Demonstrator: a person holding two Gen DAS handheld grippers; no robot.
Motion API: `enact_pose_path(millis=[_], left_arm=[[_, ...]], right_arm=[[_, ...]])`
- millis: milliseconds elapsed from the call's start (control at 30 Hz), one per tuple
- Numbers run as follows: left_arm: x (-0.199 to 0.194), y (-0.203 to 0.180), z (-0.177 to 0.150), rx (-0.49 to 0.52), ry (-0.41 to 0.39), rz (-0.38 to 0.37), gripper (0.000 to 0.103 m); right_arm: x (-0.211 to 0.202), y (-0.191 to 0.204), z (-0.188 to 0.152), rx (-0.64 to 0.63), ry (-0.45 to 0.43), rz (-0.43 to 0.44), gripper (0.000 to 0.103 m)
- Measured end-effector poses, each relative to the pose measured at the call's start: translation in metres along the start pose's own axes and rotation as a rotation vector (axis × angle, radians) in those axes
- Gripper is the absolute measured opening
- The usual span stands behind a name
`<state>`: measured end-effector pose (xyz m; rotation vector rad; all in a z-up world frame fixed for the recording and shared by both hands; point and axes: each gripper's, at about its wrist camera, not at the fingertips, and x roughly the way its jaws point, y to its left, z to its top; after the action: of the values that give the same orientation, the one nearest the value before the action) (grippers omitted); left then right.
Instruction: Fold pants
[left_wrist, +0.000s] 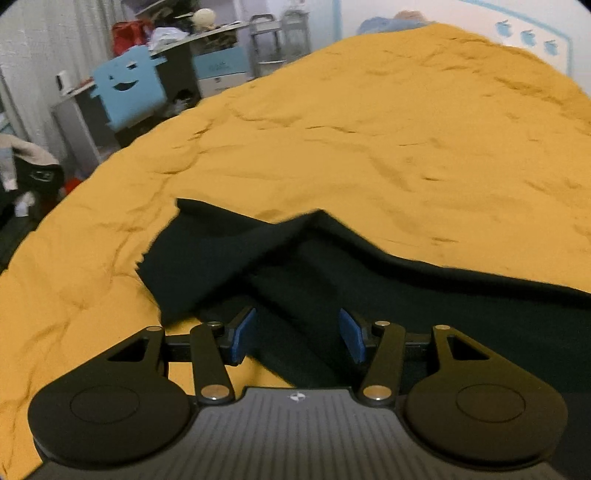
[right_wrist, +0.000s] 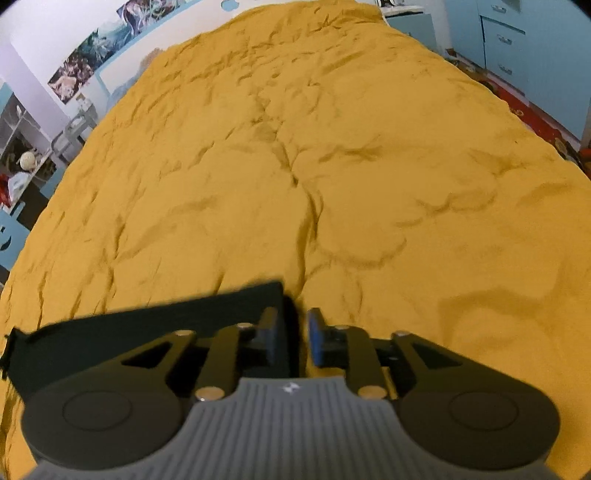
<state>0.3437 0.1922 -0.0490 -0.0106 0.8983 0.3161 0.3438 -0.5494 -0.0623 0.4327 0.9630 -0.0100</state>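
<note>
Left claw hung wide apart over the black pants, crumpled just ahead on the yellow bed. Right claw sat nearly together, pants' edge between its 2 fingers.

Bedroom: bed, wall posters, cluttered shelves.

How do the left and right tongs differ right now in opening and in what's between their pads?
The left tongs stand wide open over the black pants, gripping nothing; the right tongs are nearly closed, pinching a corner of the pants. Under the left tongs the cloth lies rumpled and overlapped; by the right tongs it runs as a flat band. Both have blue pads and sit low over the yellow bedspread.
</note>
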Motion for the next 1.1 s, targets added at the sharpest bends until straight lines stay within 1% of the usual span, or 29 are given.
enact_pose_path(millis=[67, 133, 233, 267, 300, 433, 500, 600, 667, 867, 967, 1033, 1100], left_arm=[[-0.019, -0.013, -0.008, 0.014, -0.008, -0.063, 0.061], [-0.041, -0.032, -0.019, 0.051, -0.014, -0.119, 0.061], [-0.075, -0.064, -0.037, 0.127, -0.022, -0.186, 0.061], [-0.086, -0.075, -0.044, 0.140, -0.014, -0.217, 0.061], [-0.095, -0.084, -0.051, 0.145, -0.007, -0.248, 0.061], [-0.132, -0.123, -0.087, 0.168, 0.001, -0.427, 0.060], [-0.146, -0.147, -0.107, 0.197, 0.000, -0.517, 0.059], [-0.152, -0.181, -0.127, 0.237, -0.001, -0.588, 0.059], [-0.148, -0.204, -0.136, 0.271, 0.005, -0.604, 0.059], [-0.135, -0.246, -0.149, 0.329, 0.000, -0.620, 0.059], [-0.134, -0.256, -0.154, 0.352, -0.013, -0.584, 0.058], [-0.128, -0.259, -0.152, 0.359, -0.006, -0.583, 0.053], [-0.123, -0.264, -0.152, 0.367, -0.004, -0.588, 0.035]], right_arm=[[-0.015, 0.010, -0.020, -0.014, 0.011, 0.015, 0.033], [-0.028, 0.026, -0.040, -0.091, 0.016, 0.020, 0.033], [-0.043, 0.048, -0.068, -0.212, 0.028, -0.014, 0.034], [-0.047, 0.055, -0.074, -0.249, 0.032, -0.029, 0.037], [-0.052, 0.060, -0.082, -0.283, 0.038, -0.045, 0.042], [-0.065, 0.068, -0.106, -0.367, 0.070, -0.077, 0.048], [-0.072, 0.067, -0.117, -0.404, 0.062, -0.091, 0.049], [-0.076, 0.066, -0.129, -0.477, 0.048, -0.121, 0.049], [-0.075, 0.066, -0.133, -0.511, 0.043, -0.123, 0.049], [-0.072, 0.067, -0.133, -0.602, 0.038, -0.123, 0.051], [-0.069, 0.068, -0.133, -0.668, 0.032, -0.128, 0.051], [-0.067, 0.069, -0.135, -0.740, 0.022, -0.133, 0.053], [-0.063, 0.072, -0.138, -0.828, 0.012, -0.149, 0.055]])
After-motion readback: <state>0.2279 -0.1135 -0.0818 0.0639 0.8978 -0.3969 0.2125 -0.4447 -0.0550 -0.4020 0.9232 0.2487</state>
